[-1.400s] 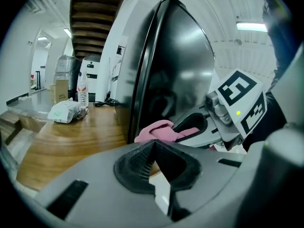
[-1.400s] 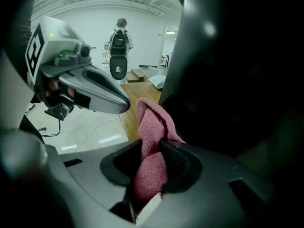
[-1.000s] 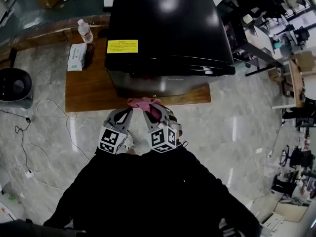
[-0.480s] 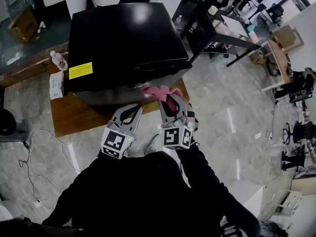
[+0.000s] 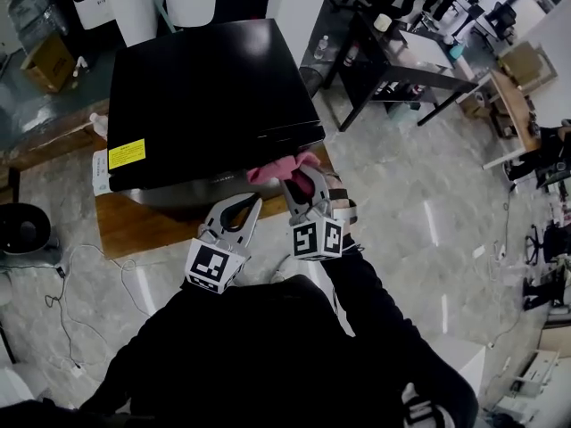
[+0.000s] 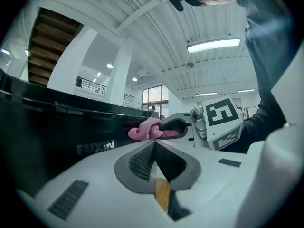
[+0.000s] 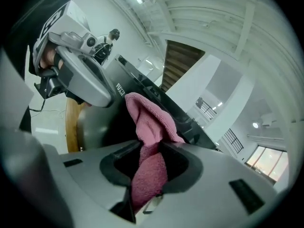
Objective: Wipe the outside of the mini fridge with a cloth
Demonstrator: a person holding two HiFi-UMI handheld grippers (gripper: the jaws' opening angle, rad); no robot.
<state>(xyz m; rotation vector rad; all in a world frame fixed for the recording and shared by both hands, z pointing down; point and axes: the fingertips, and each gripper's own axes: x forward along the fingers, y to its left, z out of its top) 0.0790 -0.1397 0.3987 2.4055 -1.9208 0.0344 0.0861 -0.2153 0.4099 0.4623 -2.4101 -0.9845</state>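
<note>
Right gripper point(image 5: 302, 175) reaches forward to the mini fridge point(image 5: 205, 87), jaws clamped on the pink cloth point(image 5: 278, 165), which rests against the door's upper front edge near its right corner. Left gripper point(image 5: 244, 205) hangs just beside it, jaws together and holding nothing. Door lettering point(image 6: 95, 147) reads "FUXIN". The yellow label point(image 5: 127, 153) carries print too small to read. The fridge hides most of the wooden table point(image 5: 134, 226).
</note>
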